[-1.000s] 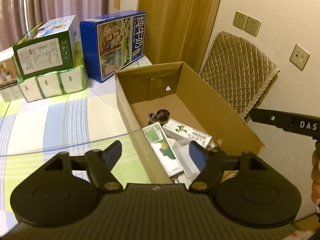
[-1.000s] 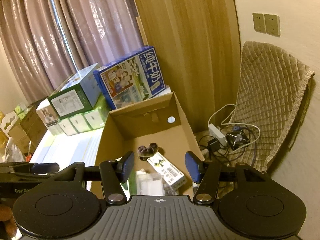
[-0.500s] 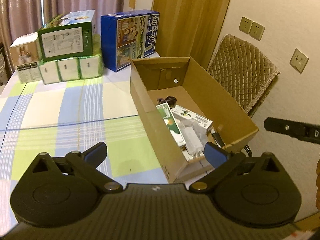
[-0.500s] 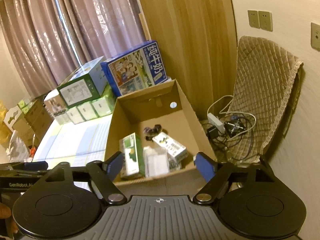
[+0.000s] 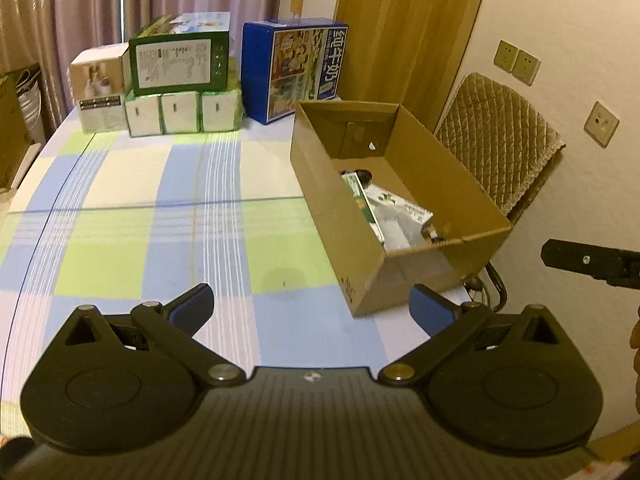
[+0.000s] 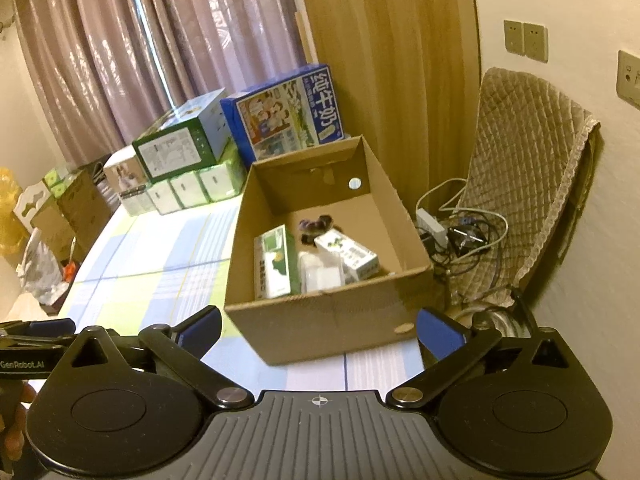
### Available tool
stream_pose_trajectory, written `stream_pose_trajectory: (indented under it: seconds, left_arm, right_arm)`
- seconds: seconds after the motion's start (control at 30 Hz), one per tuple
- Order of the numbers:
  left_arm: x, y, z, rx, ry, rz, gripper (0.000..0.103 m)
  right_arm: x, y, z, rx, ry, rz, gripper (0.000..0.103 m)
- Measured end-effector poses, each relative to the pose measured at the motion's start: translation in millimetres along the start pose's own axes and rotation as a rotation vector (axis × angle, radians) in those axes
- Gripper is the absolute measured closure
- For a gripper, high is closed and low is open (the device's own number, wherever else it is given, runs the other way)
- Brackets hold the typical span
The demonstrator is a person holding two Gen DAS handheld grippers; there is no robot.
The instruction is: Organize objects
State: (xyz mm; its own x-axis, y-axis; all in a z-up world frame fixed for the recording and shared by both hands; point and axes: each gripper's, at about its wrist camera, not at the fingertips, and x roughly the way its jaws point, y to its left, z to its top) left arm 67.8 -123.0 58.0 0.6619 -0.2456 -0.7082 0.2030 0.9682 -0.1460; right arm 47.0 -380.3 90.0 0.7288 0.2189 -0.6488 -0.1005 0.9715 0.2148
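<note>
Checked cloth in pale blue, green and white over the table [image 5: 168, 216], pleated mauve curtains and wood panelling behind. Corrugated cardboard box [image 5: 332, 216], open-topped, at centre right of the left view — inside: a green-and-white carton [image 6: 276, 268], a white printed packet [image 6: 348, 254], a clear plastic piece, something dark and small. Stacked at upper left: green box [image 5: 180, 60], white tissue packs, glossy blue milk case [image 5: 296, 68] lettered 纯牛奶. Quilted beige cushion [image 5: 500, 136] against the wall at right. Left gripper [image 5: 312, 308] and right gripper [image 6: 318, 330] both spread wide, empty, short of the box — "GenRobot.AI" legible at lower left of the right view.
</note>
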Motion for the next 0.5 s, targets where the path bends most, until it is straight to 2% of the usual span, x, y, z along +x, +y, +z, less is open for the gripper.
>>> stream_pose_trajectory:
  seconds: [0.37,0.5]
  left_arm:
    - [-26.7,-7.7,-26.0,0.005,0.014,-0.004,0.001]
    - [-31.2,-6.7,-33.8,0.003,0.021,0.022,0.001]
  right_arm:
    - [-21.9,12.8,-24.9,0.007,0.013,-0.01,0.002]
    - [-31.7,16.6,-33.0,0.025,0.009,-0.002,0.002]
